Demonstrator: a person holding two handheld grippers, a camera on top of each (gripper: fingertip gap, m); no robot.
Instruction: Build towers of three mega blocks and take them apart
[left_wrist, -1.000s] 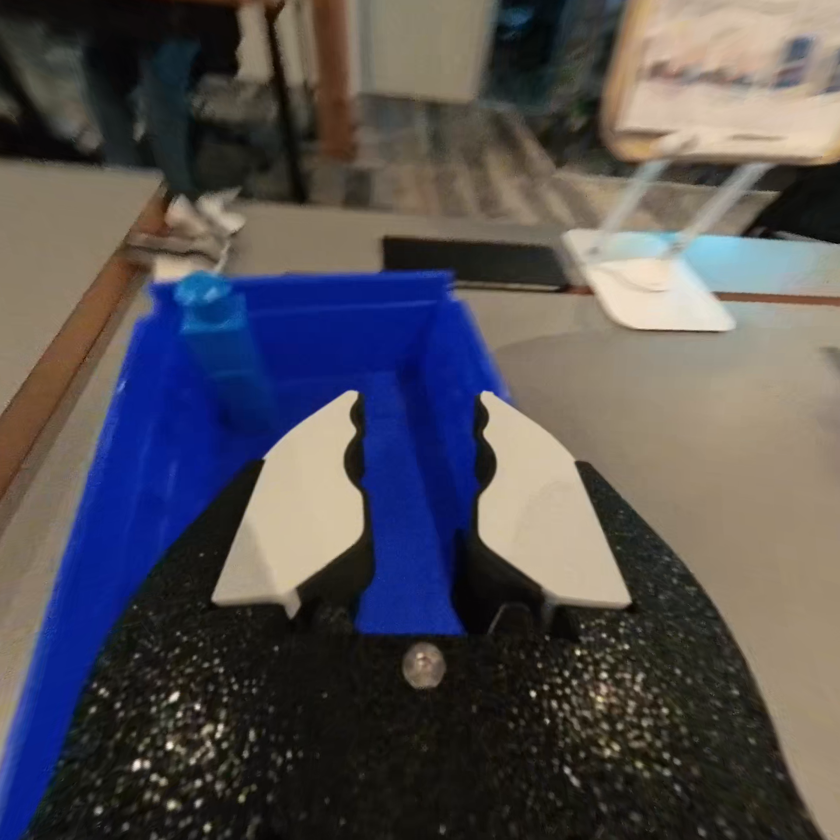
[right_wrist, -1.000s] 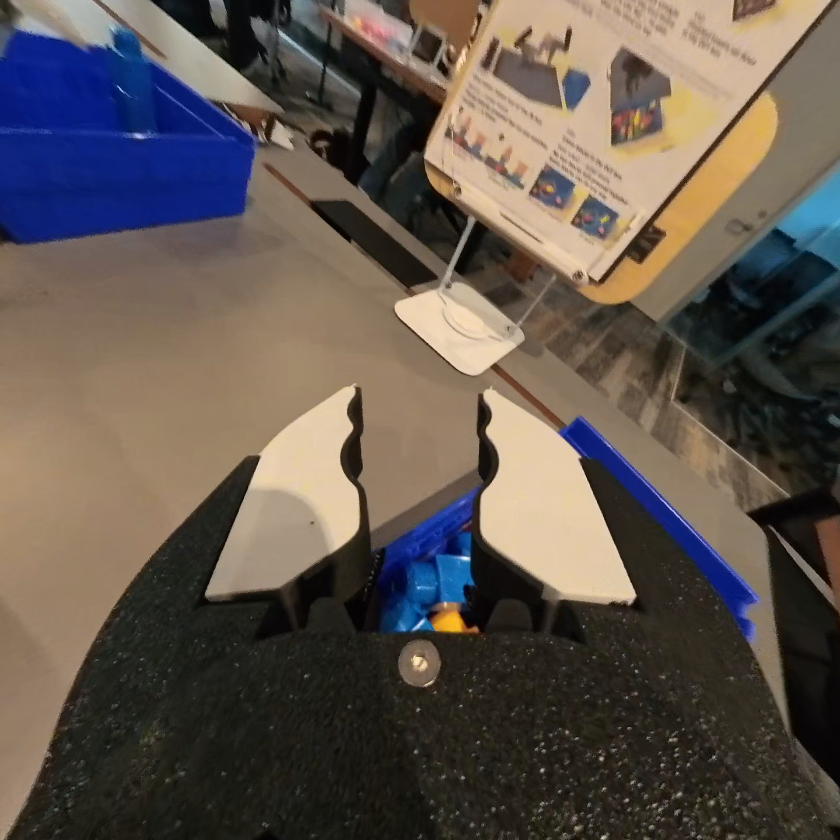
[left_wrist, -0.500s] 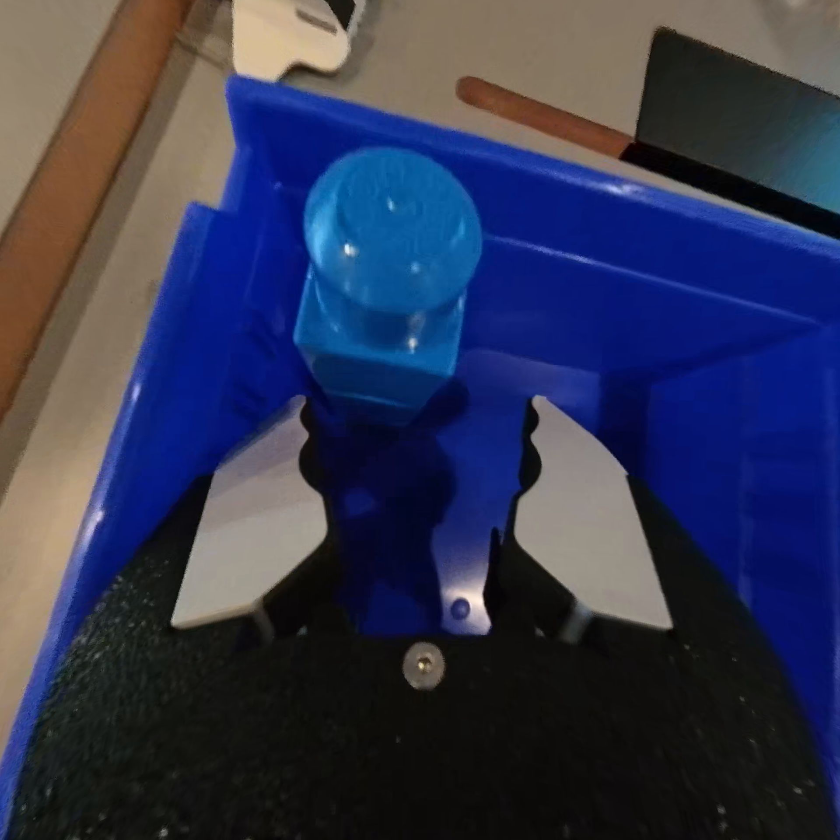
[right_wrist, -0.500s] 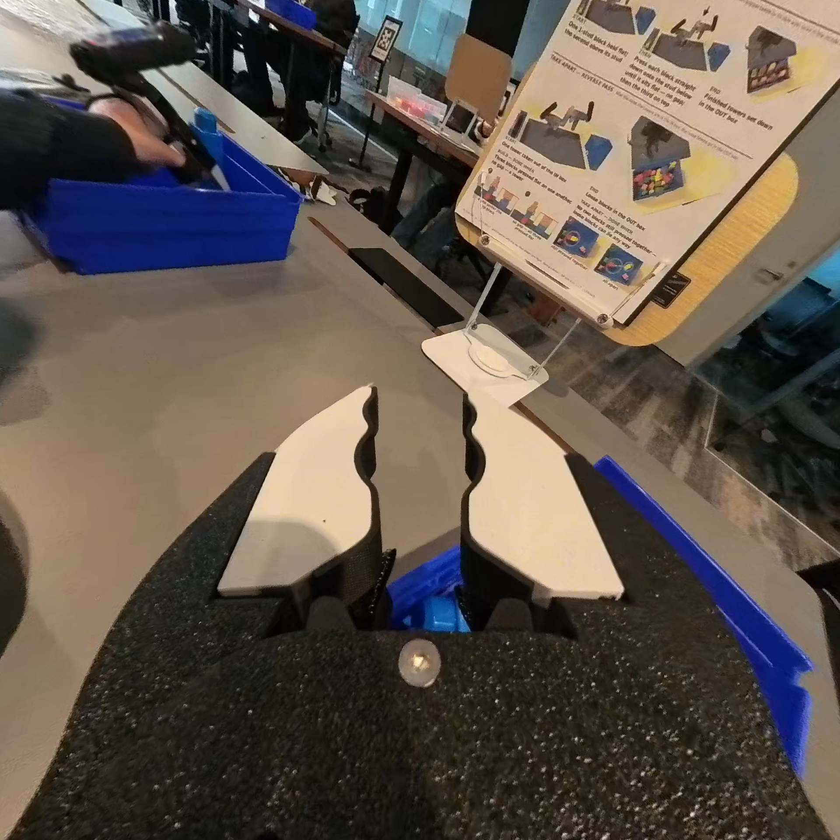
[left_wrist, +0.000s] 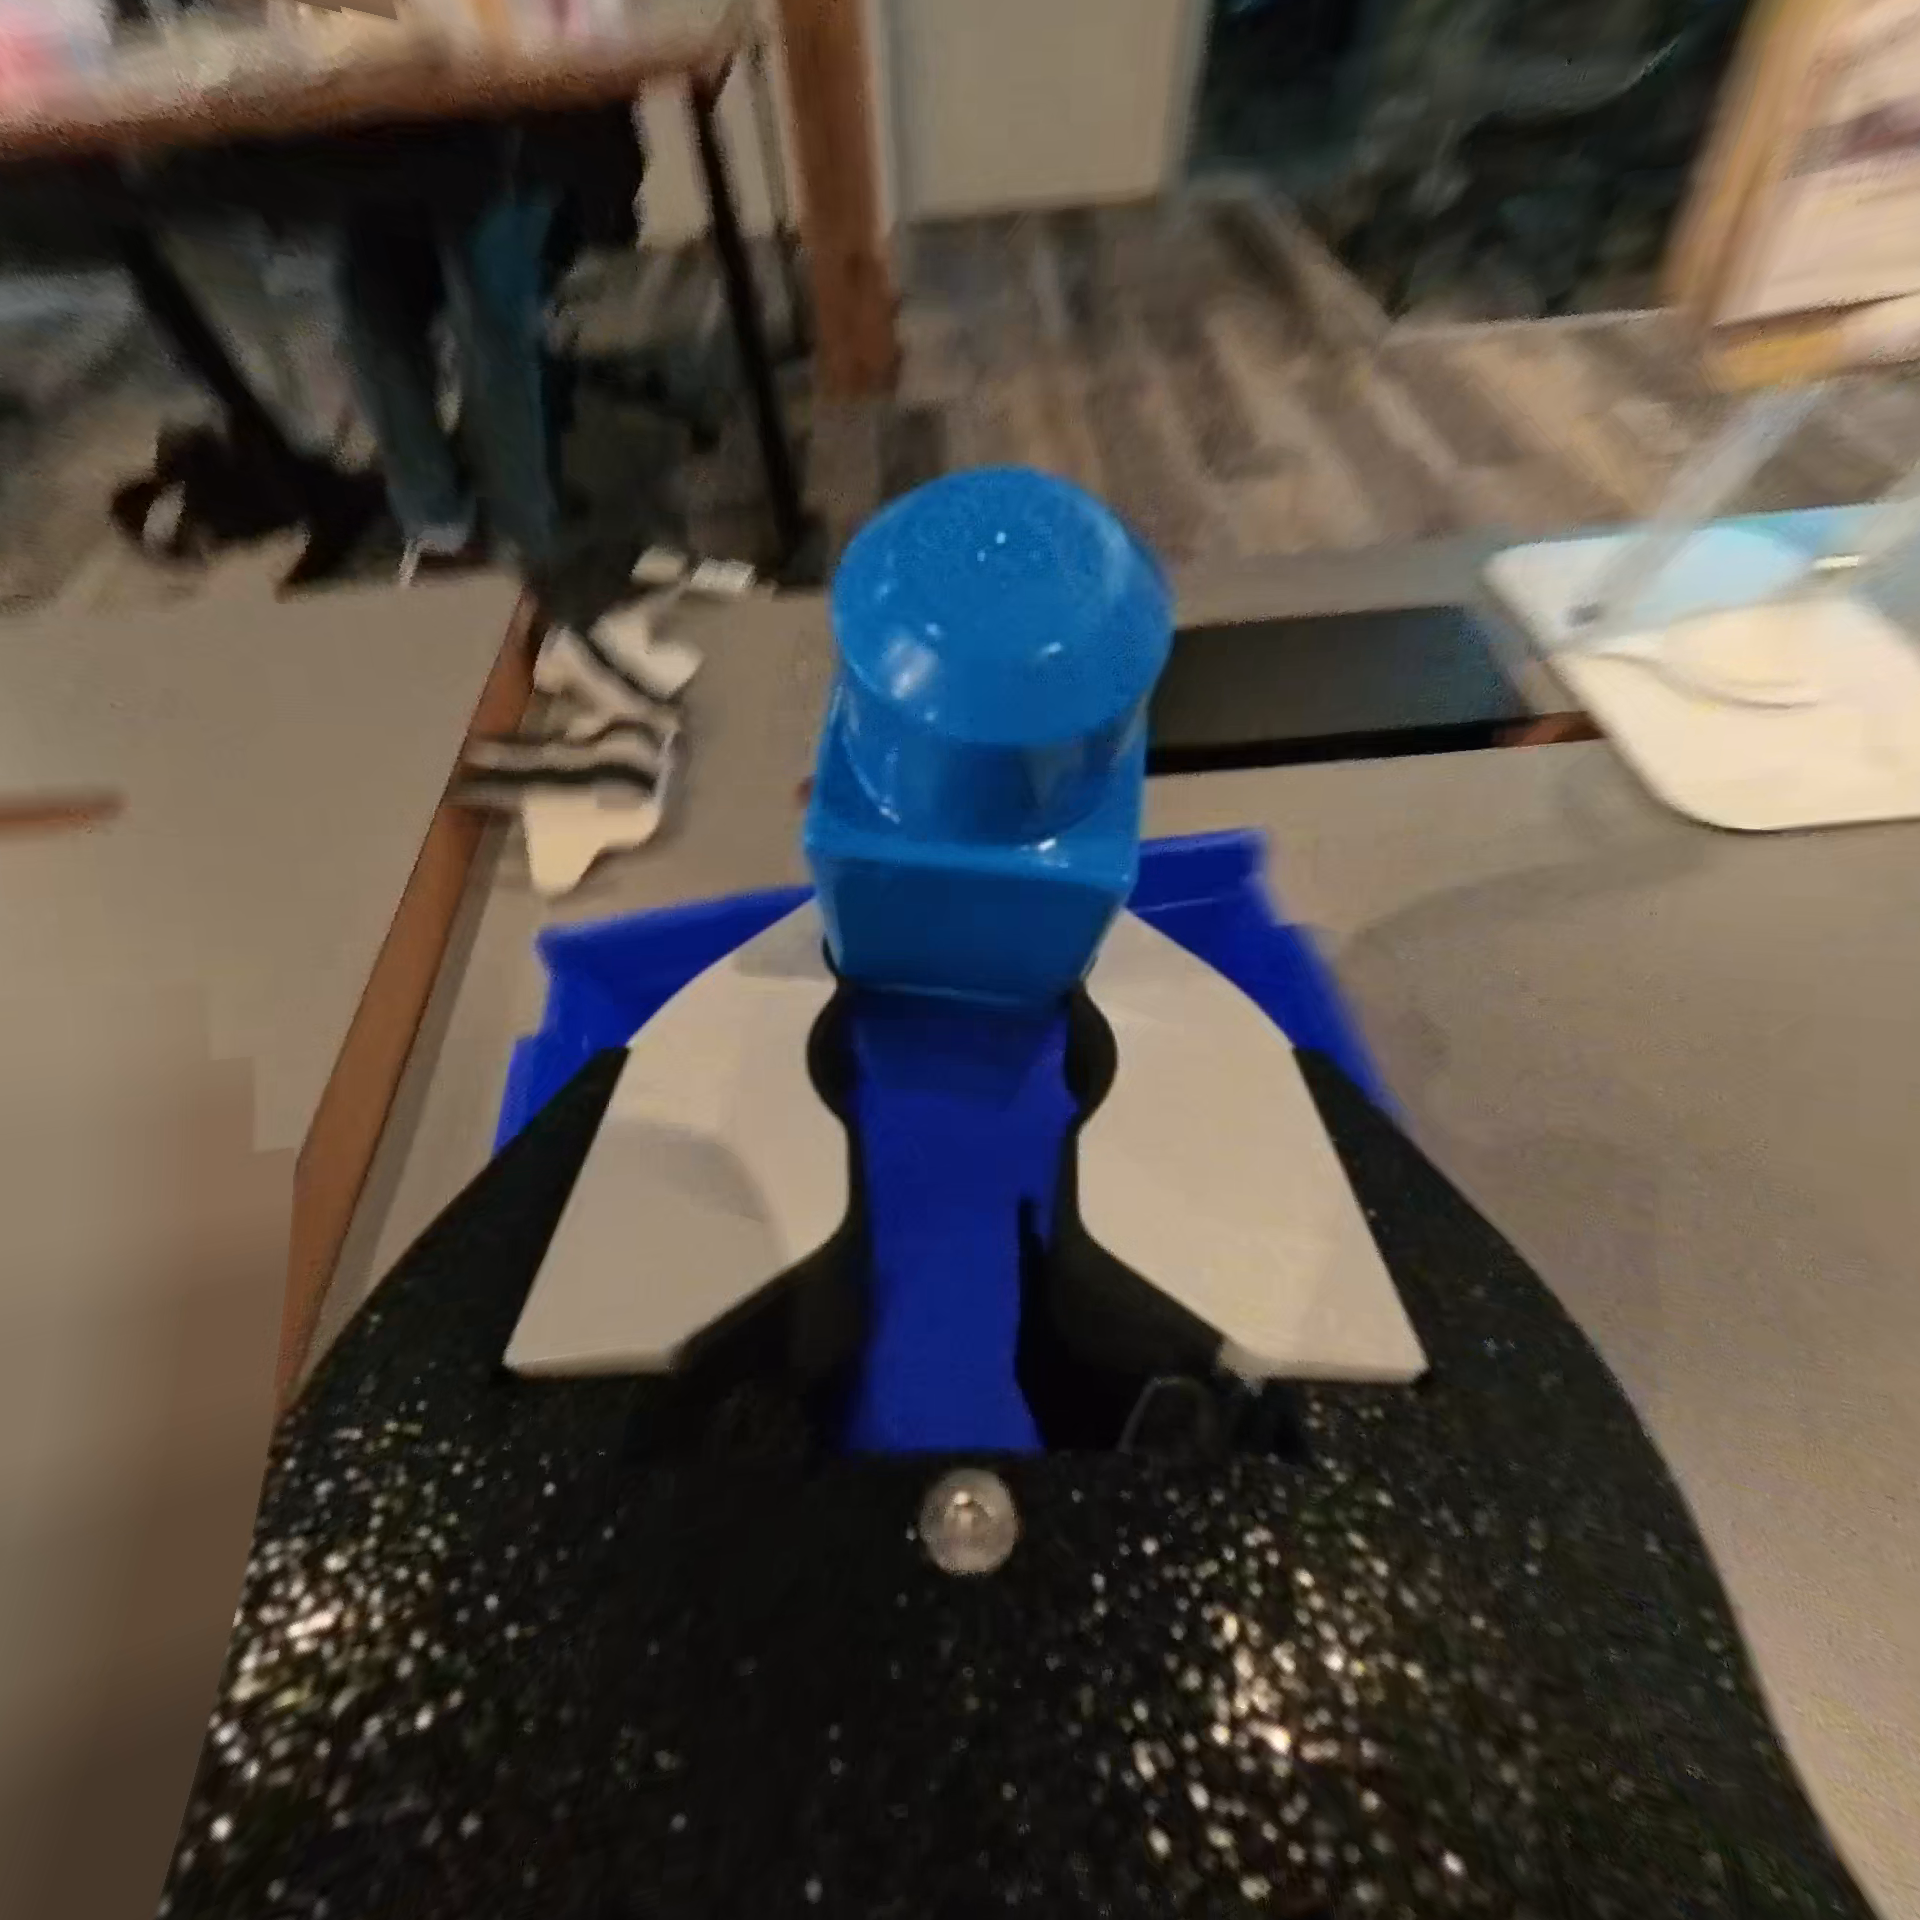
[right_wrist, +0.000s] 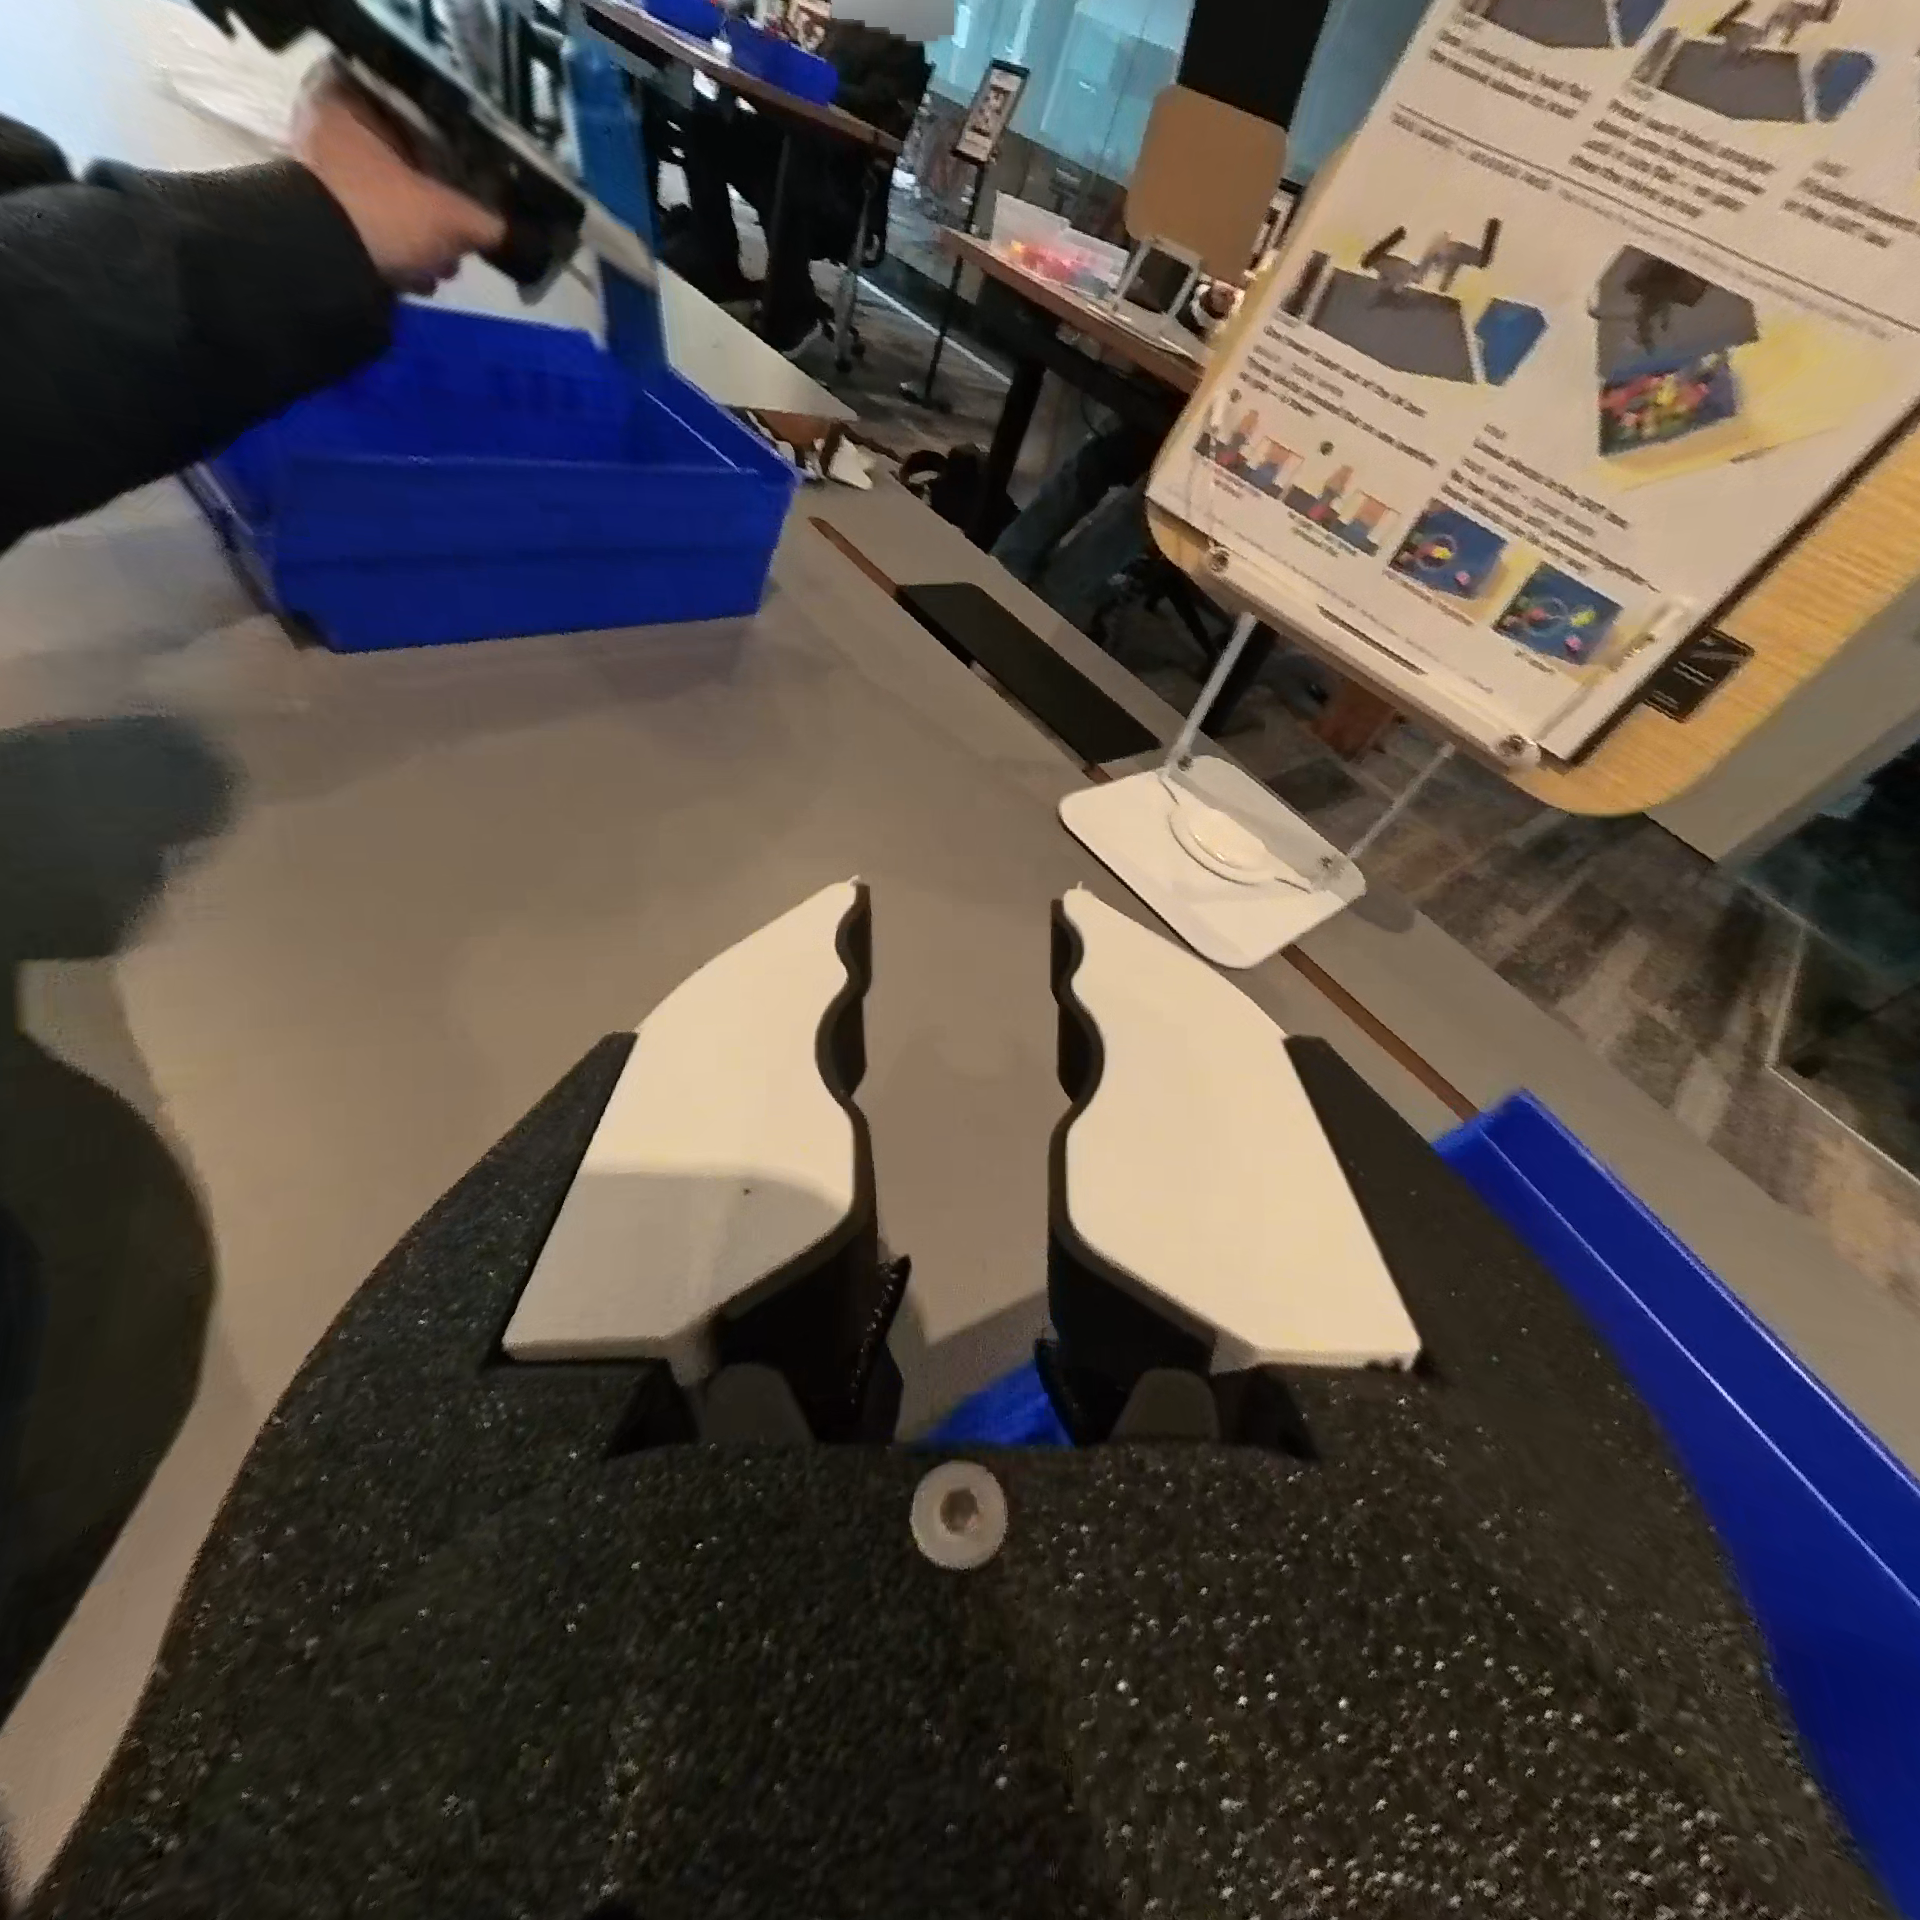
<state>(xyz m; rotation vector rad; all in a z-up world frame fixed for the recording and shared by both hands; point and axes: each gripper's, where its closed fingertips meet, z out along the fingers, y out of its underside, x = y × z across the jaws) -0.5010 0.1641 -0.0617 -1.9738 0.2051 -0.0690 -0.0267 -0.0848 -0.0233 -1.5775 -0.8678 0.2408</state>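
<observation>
My left gripper (left_wrist: 966, 971) is shut on a tall blue block tower (left_wrist: 987, 727), gripping it below the top block with the round stud facing me. It holds the tower above the left blue bin (left_wrist: 582, 997). In the right wrist view the same tower (right_wrist: 623, 239) hangs upright over that bin (right_wrist: 520, 540), held by the left gripper (right_wrist: 499, 208) in a person's hand. My right gripper (right_wrist: 961, 914) is open and empty above the grey table (right_wrist: 520, 883), just over the near edge of a second blue bin (right_wrist: 1714, 1351).
An instruction board (right_wrist: 1558, 364) on a white stand base (right_wrist: 1216, 862) stands at the table's far edge, with a black strip (right_wrist: 1029, 665) beside it. A dark sleeve (right_wrist: 156, 312) reaches over the left side. Other tables and chairs stand behind.
My left gripper went down into the left bin, closed on the blue tower and lifted it above the bin. My right gripper's jaws narrowed a little, and it rose off the right bin's blocks.
</observation>
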